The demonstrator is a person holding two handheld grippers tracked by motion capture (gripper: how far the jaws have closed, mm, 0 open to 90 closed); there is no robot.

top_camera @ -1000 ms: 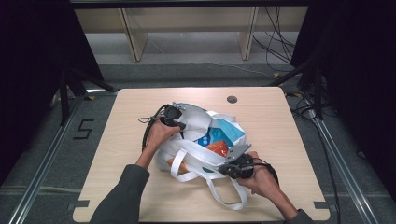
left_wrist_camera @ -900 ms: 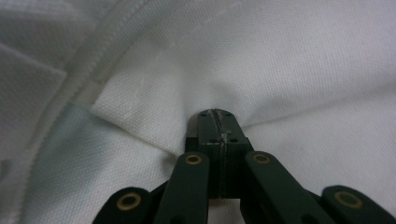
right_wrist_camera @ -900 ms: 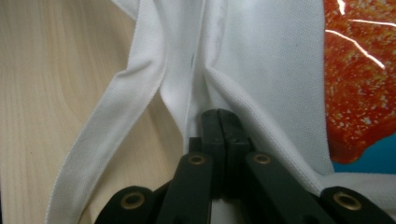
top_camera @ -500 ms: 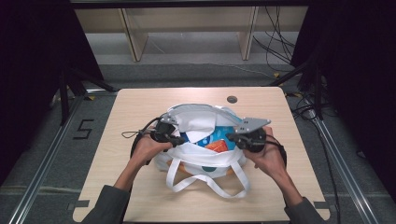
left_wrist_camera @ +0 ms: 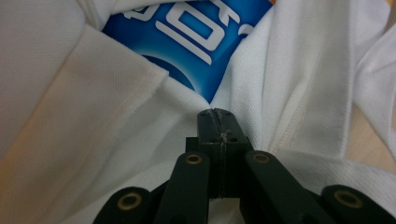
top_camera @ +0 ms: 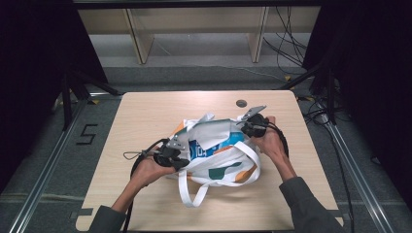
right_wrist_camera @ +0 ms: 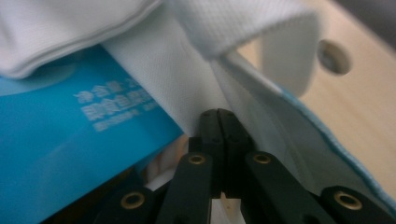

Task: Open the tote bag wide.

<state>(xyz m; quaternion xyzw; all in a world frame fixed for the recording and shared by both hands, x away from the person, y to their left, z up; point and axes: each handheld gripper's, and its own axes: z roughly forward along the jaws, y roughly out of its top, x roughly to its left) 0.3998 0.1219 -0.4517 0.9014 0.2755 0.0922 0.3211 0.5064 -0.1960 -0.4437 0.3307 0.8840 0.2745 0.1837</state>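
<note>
On the wooden table (top_camera: pixel 145 116), a white tote bag (top_camera: pixel 218 155) is pinched at opposite edges: the left gripper (top_camera: pixel 171 158) is seen with its jaws pressed together on the fabric at the bag's near-left rim, and the right gripper (top_camera: pixel 252 127) is likewise clamped on the far-right rim. Just beyond the left fingertips a blue printed packet (left_wrist_camera: pixel 187 42) is exposed inside the bag. Beside the right fingertips a light-blue packet (right_wrist_camera: pixel 60 154) is glimpsed, and a white strap (right_wrist_camera: pixel 243 28) is looped overhead, with a round hole (right_wrist_camera: pixel 334 57) in the tabletop lying well beyond.

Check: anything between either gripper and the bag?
Nothing visible. Left gripper is pinched shut on the bag at its near-left rim; right gripper is pinched shut on its far-right rim. Both touch the fabric directly.
</note>
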